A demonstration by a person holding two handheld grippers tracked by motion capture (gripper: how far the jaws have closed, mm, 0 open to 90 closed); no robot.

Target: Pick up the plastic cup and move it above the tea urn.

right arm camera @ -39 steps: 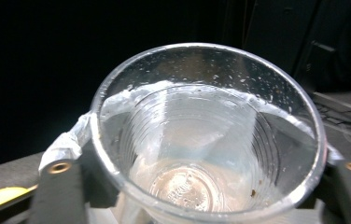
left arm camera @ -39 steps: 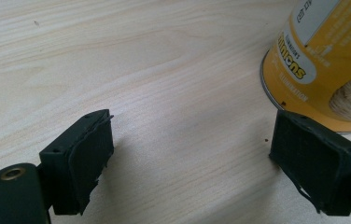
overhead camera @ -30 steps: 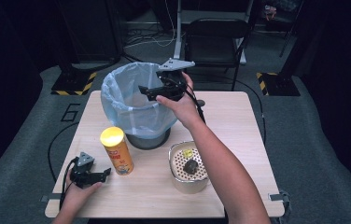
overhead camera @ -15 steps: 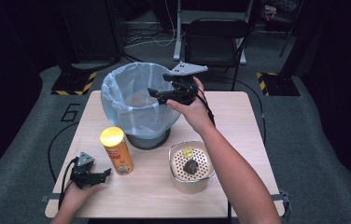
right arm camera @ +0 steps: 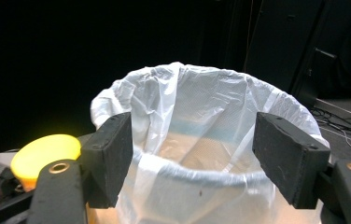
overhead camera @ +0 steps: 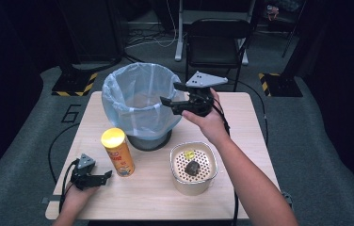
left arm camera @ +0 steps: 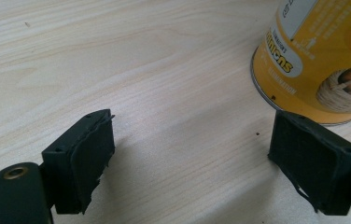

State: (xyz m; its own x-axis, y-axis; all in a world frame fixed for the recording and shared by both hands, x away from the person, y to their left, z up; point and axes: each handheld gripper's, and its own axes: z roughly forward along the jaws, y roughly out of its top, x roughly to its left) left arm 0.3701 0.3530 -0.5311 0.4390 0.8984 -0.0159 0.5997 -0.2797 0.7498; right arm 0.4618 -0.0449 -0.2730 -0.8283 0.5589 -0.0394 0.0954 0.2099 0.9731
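Right gripper at the lined bin's rim, centre frame.
Its jaws, just closing, stand apart, empty; left gripper, lower left, spread empty beside the crisp can.

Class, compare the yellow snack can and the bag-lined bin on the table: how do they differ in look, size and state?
The snack can is slim, yellow and closed with a lid; the bin is far wider, open-topped and lined with a pale, translucent bag. The snack can stands near the left gripper; the bin stands farther back, with the right gripper at its rim. Both stand upright on the table.
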